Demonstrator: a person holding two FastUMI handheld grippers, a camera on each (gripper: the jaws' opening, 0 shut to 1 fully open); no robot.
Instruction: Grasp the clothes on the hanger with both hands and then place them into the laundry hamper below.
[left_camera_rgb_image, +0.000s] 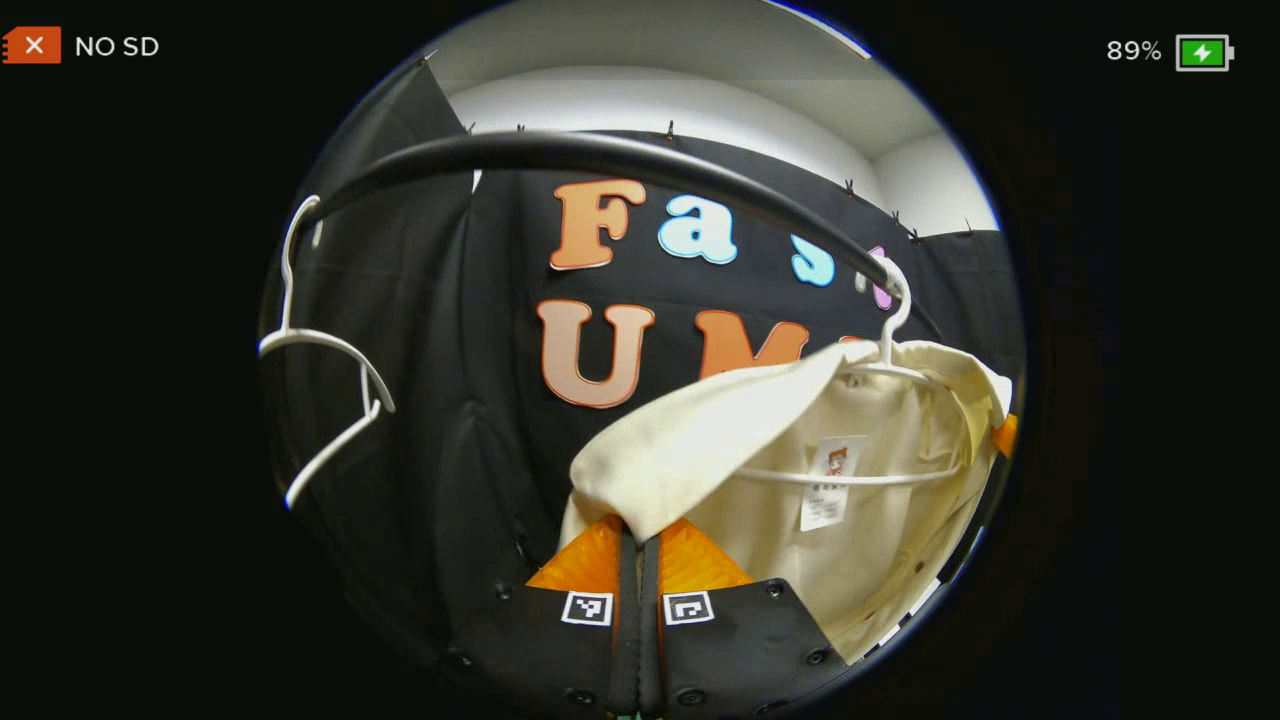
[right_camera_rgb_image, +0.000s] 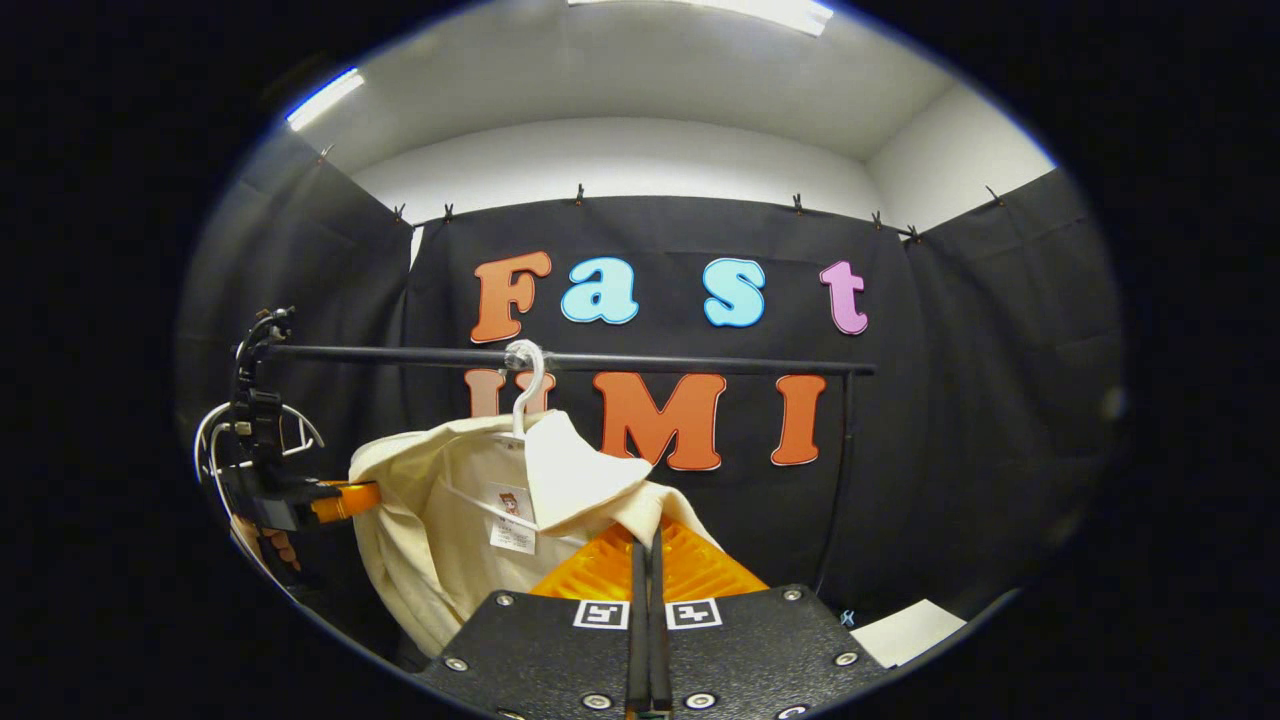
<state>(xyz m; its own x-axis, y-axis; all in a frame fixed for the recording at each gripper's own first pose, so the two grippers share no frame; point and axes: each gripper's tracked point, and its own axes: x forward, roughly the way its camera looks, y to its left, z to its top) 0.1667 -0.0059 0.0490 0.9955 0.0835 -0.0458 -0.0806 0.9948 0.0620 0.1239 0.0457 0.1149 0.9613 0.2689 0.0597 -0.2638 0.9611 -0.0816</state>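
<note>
Both ends grabbed, I'd say. My left gripper (left_camera_rgb_image: 637, 545) is clenched on one shoulder of the cream shirt (left_camera_rgb_image: 830, 500), my right gripper (right_camera_rgb_image: 647, 545) on the other shoulder at about 6 o'clock in its own view. The shirt's not off yet though — it hangs on its white hanger (right_camera_rgb_image: 527, 385), hooked over the black rail (right_camera_rgb_image: 700, 362). An empty hanger (left_camera_rgb_image: 330, 390) sits at 9 o'clock. Left to do: lift it free, then drop it into the hamper — can't say where that is.

light: bright ceiling strips (right_camera_rgb_image: 320, 97) | focus: sharp | edges: fisheye-bent, dim
</note>
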